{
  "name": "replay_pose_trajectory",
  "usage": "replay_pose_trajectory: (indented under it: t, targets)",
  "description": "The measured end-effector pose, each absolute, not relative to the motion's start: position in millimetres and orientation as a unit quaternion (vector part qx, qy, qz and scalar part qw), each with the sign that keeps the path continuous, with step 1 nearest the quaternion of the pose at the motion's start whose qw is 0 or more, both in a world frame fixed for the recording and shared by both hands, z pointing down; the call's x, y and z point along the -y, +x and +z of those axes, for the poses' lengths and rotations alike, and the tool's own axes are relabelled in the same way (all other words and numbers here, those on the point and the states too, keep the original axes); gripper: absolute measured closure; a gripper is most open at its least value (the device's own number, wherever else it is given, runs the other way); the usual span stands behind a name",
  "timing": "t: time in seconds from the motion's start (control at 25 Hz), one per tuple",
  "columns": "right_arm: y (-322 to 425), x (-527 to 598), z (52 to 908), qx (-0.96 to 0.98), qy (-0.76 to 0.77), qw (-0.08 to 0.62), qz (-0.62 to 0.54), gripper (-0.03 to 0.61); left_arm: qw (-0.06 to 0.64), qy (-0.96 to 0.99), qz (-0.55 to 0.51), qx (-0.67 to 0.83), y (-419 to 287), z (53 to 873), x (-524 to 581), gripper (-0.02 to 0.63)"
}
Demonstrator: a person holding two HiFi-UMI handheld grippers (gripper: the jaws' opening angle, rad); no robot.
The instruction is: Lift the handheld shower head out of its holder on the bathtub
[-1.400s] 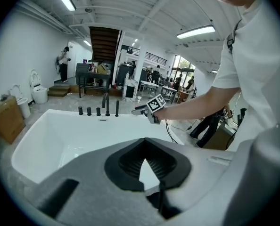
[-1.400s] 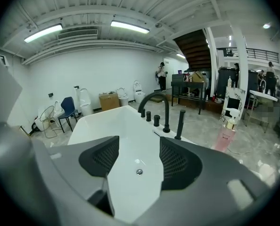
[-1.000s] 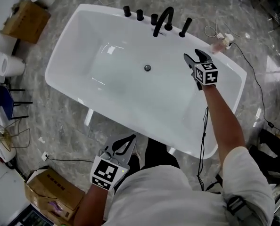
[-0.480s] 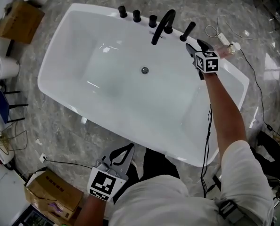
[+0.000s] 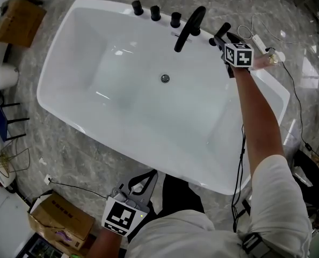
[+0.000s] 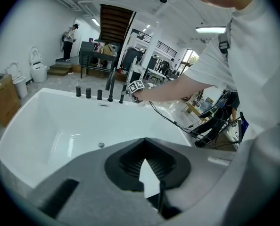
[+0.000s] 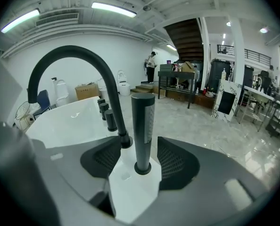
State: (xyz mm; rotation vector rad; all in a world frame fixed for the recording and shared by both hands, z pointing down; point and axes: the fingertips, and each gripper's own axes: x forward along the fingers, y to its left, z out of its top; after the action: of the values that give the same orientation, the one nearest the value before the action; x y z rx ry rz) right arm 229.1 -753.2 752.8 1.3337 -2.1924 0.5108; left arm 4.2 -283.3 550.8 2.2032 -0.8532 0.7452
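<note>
The black cylindrical shower head point(image 7: 143, 126) stands upright in its round holder point(image 7: 142, 167) on the white bathtub's far rim point(image 5: 259, 77). In the head view the shower head point(image 5: 220, 33) sits right of the curved black spout point(image 5: 189, 23). My right gripper point(image 5: 227, 36) is at it, and its jaws stand either side of the shaft and are closing. In the right gripper view, gaps still show between the shaft and both pads of my right gripper point(image 7: 139, 144). My left gripper point(image 5: 149, 175) hangs by the tub's near edge, tips together and empty; my left gripper point(image 6: 144, 142) looks across the tub.
Three black knobs point(image 5: 154, 12) line the rim left of the spout. A drain point(image 5: 165, 78) sits in the tub floor. Cardboard boxes point(image 5: 55, 216) point(image 5: 17, 15) and a white roll point(image 5: 1, 77) lie on the marble floor. Cables point(image 5: 294, 90) trail at the right.
My right gripper travelled along the tub's right side to the far rim and now straddles the shower head. My left gripper sank a little toward the near edge.
</note>
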Motion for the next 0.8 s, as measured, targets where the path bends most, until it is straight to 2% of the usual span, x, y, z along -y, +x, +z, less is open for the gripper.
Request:
replay_pose_trajectory:
  t: [0.32, 0.52, 0.8]
  targets:
    - [228, 774, 776, 0.809, 0.486, 0.272, 0.189, 0.353, 0.344, 0.836, 0.288, 0.315, 5, 571, 287, 0.607]
    - [223, 780, 777, 0.812, 0.481, 0.276, 0.181, 0.428, 0.344, 0.837, 0.286, 0.315, 3, 575, 288, 0.607]
    - [221, 771, 776, 0.812, 0.478, 0.288, 0.17, 0.431, 0.339, 0.839, 0.28, 0.321, -3, 573, 290, 0.607]
